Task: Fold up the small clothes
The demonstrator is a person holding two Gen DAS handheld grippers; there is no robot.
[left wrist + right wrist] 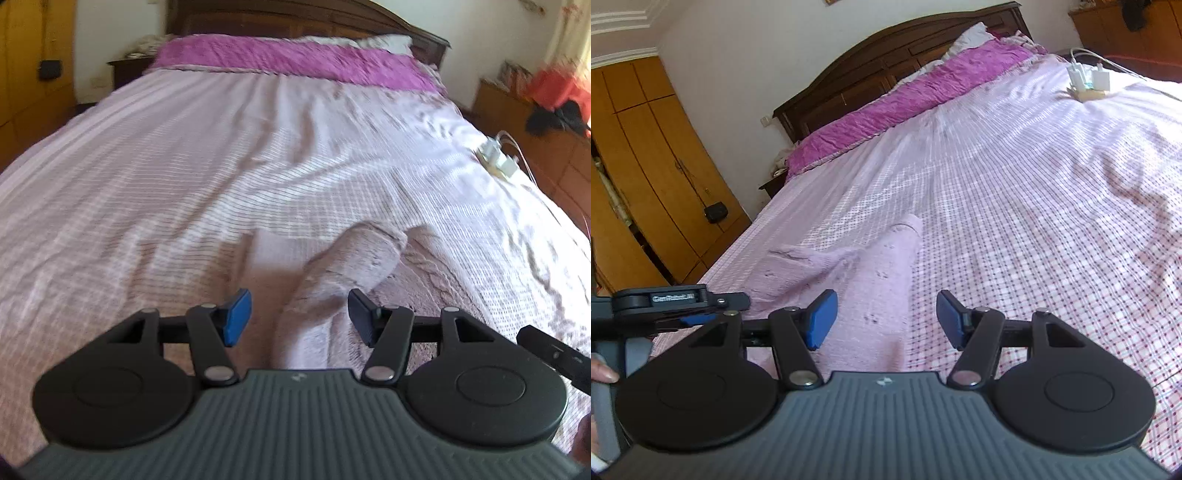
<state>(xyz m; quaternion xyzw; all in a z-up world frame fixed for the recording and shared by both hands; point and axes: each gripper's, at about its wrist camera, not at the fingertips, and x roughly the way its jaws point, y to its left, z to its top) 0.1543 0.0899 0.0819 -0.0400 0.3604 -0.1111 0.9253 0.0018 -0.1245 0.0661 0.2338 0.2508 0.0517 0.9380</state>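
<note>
Small pale-pink knit garment (pixel 871 273) lies rumpled on the checked pink bedspread (pixel 1015 221), near the bed's foot; left gripper (pixel 300 317) and right gripper (pixel 886 319) hover above it, jaws apart, pads gripping nothing. Beyond: magenta blanket (pixel 905 107) against a dark wooden headboard (pixel 886 48), white chargers (pixel 1087 83) on the spread, yellow-brown wardrobe (pixel 646 166) along the wall.

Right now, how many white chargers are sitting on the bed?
2, side by side near the far right edge of the checked bedspread: left charger, right charger, cables trailing off. Folds in the cover could hide more.
</note>
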